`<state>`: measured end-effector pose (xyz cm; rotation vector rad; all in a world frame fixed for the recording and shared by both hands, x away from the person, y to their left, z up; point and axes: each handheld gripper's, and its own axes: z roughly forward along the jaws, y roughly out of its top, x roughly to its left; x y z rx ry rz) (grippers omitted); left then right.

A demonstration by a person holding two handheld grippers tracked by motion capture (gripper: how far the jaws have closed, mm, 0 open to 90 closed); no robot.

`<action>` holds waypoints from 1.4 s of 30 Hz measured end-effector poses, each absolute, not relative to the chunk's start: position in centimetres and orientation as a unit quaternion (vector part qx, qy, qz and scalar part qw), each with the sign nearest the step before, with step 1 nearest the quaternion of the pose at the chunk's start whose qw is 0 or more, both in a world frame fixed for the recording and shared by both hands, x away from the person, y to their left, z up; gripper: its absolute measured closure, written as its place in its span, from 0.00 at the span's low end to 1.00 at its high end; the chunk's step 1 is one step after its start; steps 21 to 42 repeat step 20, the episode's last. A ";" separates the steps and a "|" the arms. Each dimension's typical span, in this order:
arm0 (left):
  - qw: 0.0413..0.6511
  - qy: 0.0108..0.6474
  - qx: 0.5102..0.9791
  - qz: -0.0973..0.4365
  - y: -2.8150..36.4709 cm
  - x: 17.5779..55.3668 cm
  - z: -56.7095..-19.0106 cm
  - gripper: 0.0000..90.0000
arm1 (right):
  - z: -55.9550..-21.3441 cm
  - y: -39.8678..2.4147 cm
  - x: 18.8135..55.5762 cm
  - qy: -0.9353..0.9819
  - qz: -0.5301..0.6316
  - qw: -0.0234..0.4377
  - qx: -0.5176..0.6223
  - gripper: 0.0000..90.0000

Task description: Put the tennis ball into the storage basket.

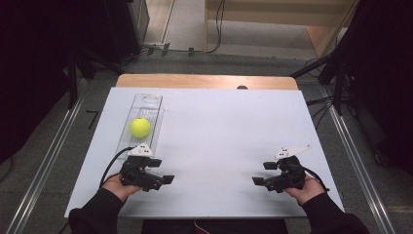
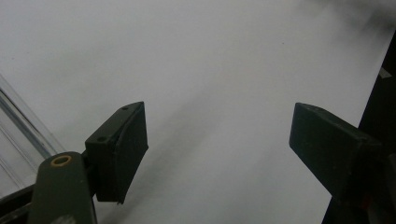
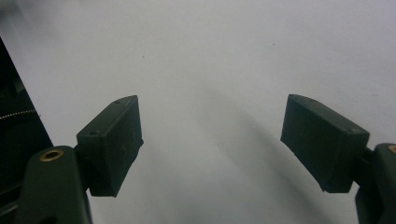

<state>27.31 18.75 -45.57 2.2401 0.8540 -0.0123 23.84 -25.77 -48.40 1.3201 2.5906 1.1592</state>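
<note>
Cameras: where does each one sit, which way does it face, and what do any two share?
High view: above the person's side, looking forward and down on the white table; forearms, left gripper, right gripper, tennis ball in a clear tray.
Left gripper view: rides the left gripper, facing bare tabletop; both fingers apart, tray edge at left.
Right gripper view: rides the right gripper, fingers apart.
Shared: all see the white tabletop.

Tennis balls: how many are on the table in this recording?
1. The yellow tennis ball sits in the clear tray at the table's left, just beyond the left claw. Nothing suggests another is hidden.
</note>
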 end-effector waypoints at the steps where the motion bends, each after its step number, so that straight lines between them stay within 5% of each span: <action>1: 0.363 0.332 0.871 -0.004 18.8 27.3 -45.6 0.23 | -48.4 -25.8 23.8 0.828 0.370 0.005 0.422 0.21; 42: 0.367 0.327 0.871 0.001 18.7 27.3 -45.5 0.23 | -48.4 -25.8 23.8 0.828 0.370 0.006 0.422 0.21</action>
